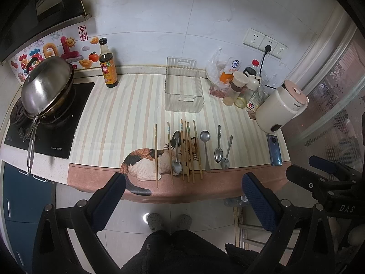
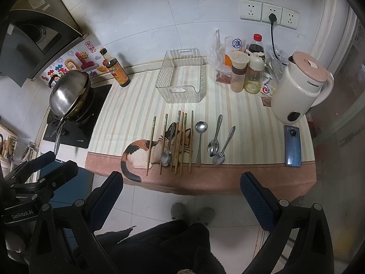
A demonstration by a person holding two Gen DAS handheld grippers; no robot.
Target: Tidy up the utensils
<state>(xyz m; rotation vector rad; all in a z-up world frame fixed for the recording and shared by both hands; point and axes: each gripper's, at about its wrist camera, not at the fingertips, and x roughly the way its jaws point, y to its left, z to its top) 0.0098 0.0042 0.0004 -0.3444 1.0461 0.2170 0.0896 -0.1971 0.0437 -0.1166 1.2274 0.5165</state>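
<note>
Several wooden chopsticks (image 1: 186, 153) (image 2: 180, 141) and several metal spoons lie in a row on the striped cat mat: one spoon (image 1: 176, 153) (image 2: 168, 146) among the chopsticks, a round ladle spoon (image 1: 205, 148) (image 2: 200, 141), and two spoons (image 1: 222, 150) (image 2: 217, 141) to its right. A clear plastic bin (image 1: 184, 84) (image 2: 183, 77) stands empty behind them. My left gripper (image 1: 182, 191) is open and empty, held back off the counter's front edge. My right gripper (image 2: 181, 189) is open and empty, also short of the counter.
A lidded wok (image 1: 45, 89) (image 2: 68, 93) sits on the stove at left. A soy sauce bottle (image 1: 107, 66) (image 2: 116, 68) stands behind the mat. Condiment jars (image 1: 241, 86) (image 2: 246, 73), a white kettle (image 1: 280, 107) (image 2: 301, 86) and a blue phone (image 1: 275, 149) (image 2: 292, 146) are at right.
</note>
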